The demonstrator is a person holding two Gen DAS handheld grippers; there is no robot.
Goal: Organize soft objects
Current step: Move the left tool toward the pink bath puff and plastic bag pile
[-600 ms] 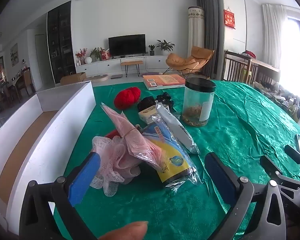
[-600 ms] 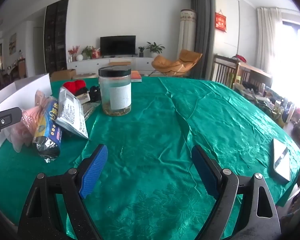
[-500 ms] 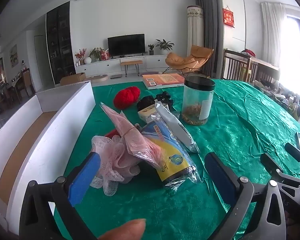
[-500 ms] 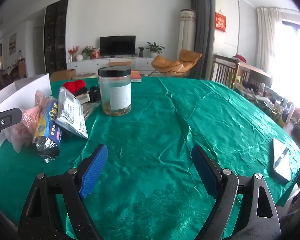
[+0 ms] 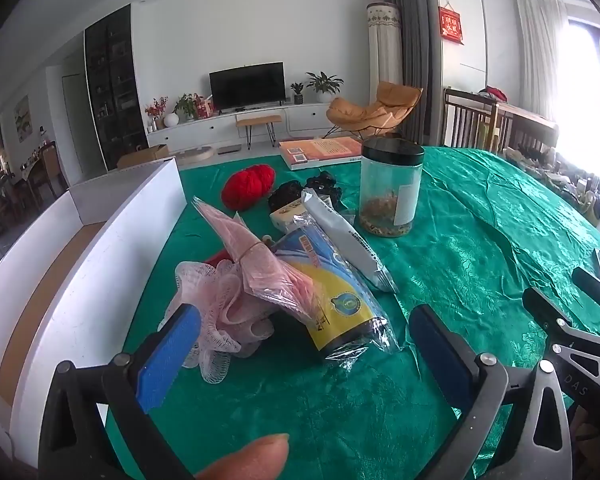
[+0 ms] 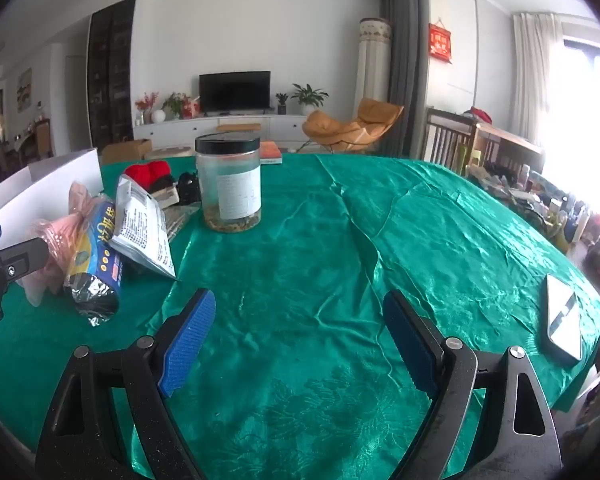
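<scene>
- The left gripper (image 5: 300,344) stands with its blue pads spread wide and nothing between them; it hangs just short of the pile, tipped down toward it.
- The right gripper (image 6: 296,336) is likewise spread and empty, over bare green tablecloth (image 6: 380,240), well apart from any soft thing.
- Nearest the left pads lies a pink mesh bath pouf (image 5: 220,308), with a bagged pink cloth (image 5: 256,256) leaning across it and a foil-wrapped blue and yellow roll (image 5: 332,292) touching both.
- Further back sit a red ball of yarn (image 5: 248,186) and something dark and crumpled, possibly hair ties; too small to tell.
- A white box (image 5: 100,248) stands open just left of the pile, likely the place for soft things.
- Risk: closing on the pouf could also catch the bag's crinkled plastic and drag the roll along.
- Risk: the pouf's loose mesh may slip or snag on a pad.
- Risk: a wide sweep might knock the clear jar (image 5: 390,188) behind the pile.
</scene>
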